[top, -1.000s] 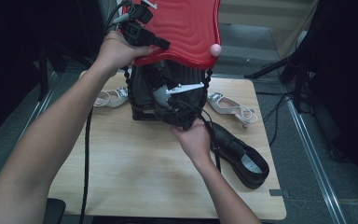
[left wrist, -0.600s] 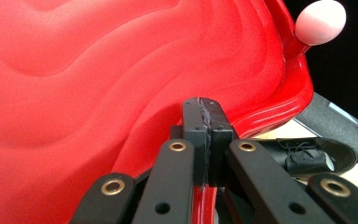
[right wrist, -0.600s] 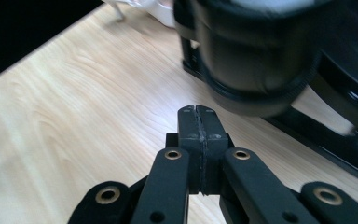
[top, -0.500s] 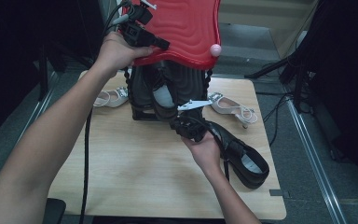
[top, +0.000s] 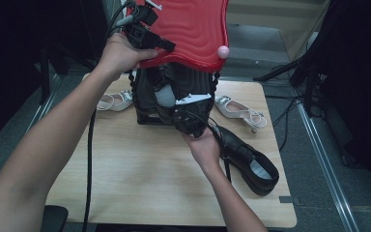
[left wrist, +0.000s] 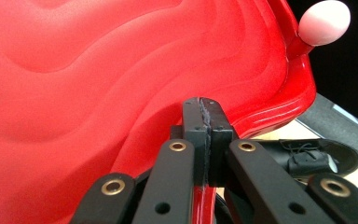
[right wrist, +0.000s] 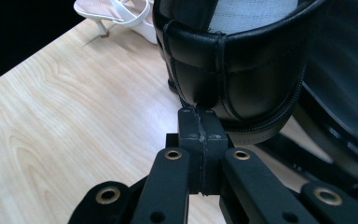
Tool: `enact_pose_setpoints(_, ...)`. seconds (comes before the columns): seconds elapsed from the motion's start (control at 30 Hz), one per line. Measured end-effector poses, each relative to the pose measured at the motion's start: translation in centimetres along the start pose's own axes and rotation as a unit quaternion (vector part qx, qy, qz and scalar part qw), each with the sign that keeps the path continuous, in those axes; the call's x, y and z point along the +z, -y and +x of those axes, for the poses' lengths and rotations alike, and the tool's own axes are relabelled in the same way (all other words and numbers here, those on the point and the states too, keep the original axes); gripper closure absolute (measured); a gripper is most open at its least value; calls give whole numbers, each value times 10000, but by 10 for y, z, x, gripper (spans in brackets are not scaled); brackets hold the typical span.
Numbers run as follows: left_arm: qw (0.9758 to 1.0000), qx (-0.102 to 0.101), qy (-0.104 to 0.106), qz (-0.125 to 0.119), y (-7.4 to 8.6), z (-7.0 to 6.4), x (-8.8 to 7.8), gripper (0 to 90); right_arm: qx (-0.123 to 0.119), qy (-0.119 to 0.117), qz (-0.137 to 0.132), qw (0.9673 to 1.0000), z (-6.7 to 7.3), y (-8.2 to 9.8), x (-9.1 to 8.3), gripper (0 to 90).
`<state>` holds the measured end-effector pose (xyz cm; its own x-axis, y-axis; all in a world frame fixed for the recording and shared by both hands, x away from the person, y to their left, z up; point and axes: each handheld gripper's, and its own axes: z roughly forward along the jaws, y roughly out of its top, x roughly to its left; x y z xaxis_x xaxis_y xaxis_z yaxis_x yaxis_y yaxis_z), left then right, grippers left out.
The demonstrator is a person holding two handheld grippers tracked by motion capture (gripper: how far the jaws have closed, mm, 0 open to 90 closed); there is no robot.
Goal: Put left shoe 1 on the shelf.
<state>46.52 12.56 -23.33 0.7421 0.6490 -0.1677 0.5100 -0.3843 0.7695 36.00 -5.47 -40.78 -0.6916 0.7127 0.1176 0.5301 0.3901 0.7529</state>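
Note:
A red wavy lid (top: 193, 24) stands raised over a black case (top: 145, 99) at the back of the table. My left gripper (top: 164, 47) is shut on the lid's edge (left wrist: 261, 116), with the red rim running between its jaws (left wrist: 204, 105). A black leather shoe (top: 171, 96) hangs at the case's mouth, heel toward me. My right gripper (top: 191, 123) is shut at the back of that shoe's heel (right wrist: 242, 60), its tips (right wrist: 199, 112) pressed against the heel seam. A second black shoe (top: 249, 162) lies on the table to the right of my right hand.
The wooden table (top: 125, 179) also carries a white sandal (top: 113, 101) left of the case and another (top: 239, 110) to its right. A pink knob (top: 222, 50) sticks out at the lid's corner. Cables and dark stands surround the table.
My right hand has drawn back toward me and down, bringing the black shoe out of the case. The left hand keeps the red lid raised in the same place.

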Motion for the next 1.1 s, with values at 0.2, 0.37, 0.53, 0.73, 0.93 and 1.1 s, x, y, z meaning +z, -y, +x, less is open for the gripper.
enact_pose_setpoints(0.2, 10000, -5, 15, -8, 0, 1, 0, 900, 73, 51, -68, 9999, -4, -17, 12, 900)
enact_pose_setpoints(0.37, 10000, -15, 41, 0, 0, 1, 0, 900, 112, 86, -82, 9999, -4, -28, 21, 900)
enact_pose_setpoints(0.53, 9999, -77, 68, 8, 0, 2, 0, 900, 59, 101, -95, 9999, -1, -39, 32, 900)
enact_pose_setpoints(0.73, 9999, -86, 70, -5, 0, 2, 0, 900, 102, 228, -194, 9995, 2, -46, 43, 900)
enact_pose_setpoints(0.93, 10000, -47, 71, -38, 0, 2, 1, 900, 277, 62, -168, 9995, 2, -45, 60, 900)
enact_pose_setpoints(1.1, 9999, -93, 82, -30, 0, 3, 0, 885, 288, -78, -212, 9993, 6, -44, 57, 900)
